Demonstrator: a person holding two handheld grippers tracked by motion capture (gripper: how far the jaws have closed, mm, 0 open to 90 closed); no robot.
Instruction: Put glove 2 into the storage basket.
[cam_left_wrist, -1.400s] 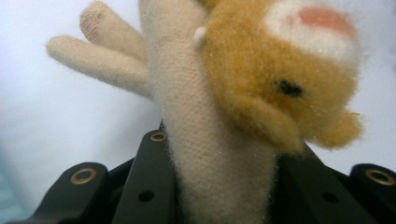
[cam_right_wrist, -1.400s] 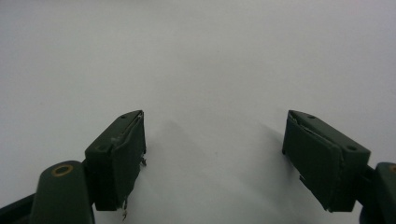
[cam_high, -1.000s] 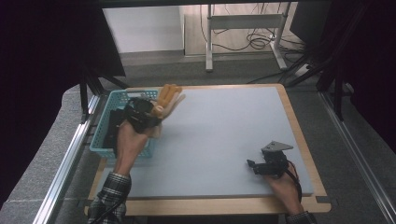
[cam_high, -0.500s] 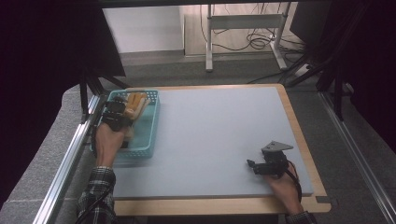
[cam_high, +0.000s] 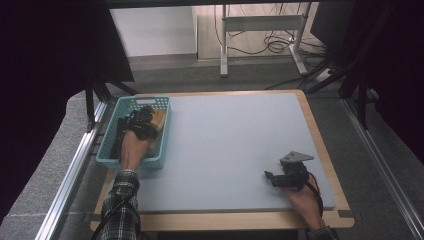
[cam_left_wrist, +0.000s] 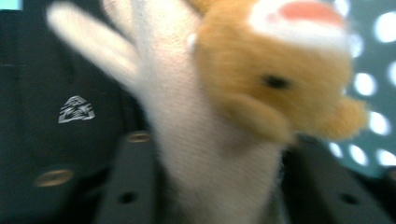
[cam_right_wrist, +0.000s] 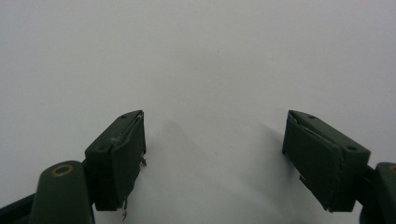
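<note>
- Left gripper (cam_high: 145, 122) sits low inside the teal plastic basket (cam_high: 112, 159) at the table's left edge; the basket's walls are a perforated lattice.
- Plush toy (cam_left_wrist: 243, 93) lies between the left jaws in the left gripper view: fuzzy orange-tan pile, a cream knit-like underside, a small black bead eye, a red-and-white patch on top, and a pale limb sticking up at upper left; edges are blurred.
- Left jaws have just been opening; they stand partly apart with the toy's cream body between them. Whether the pads press on it cannot be told, because soft fabric hides the contact.
- In the high view the toy shows as an orange-tan lump in the basket, just beside the gripper.
- A black fabric item with a small grey printed logo (cam_left_wrist: 77, 109) lies behind the toy in the basket.
- Right gripper (cam_right_wrist: 215, 154) rests low on the grey matte tabletop (cam_high: 230, 140), near the right front, well apart from the basket. Its jaws are wide apart with nothing between them; the black pads are flat, blocky and scuffed at the edges.
- The tabletop has a light wooden rim (cam_high: 320, 130).
- Both sleeves are plaid.
</note>
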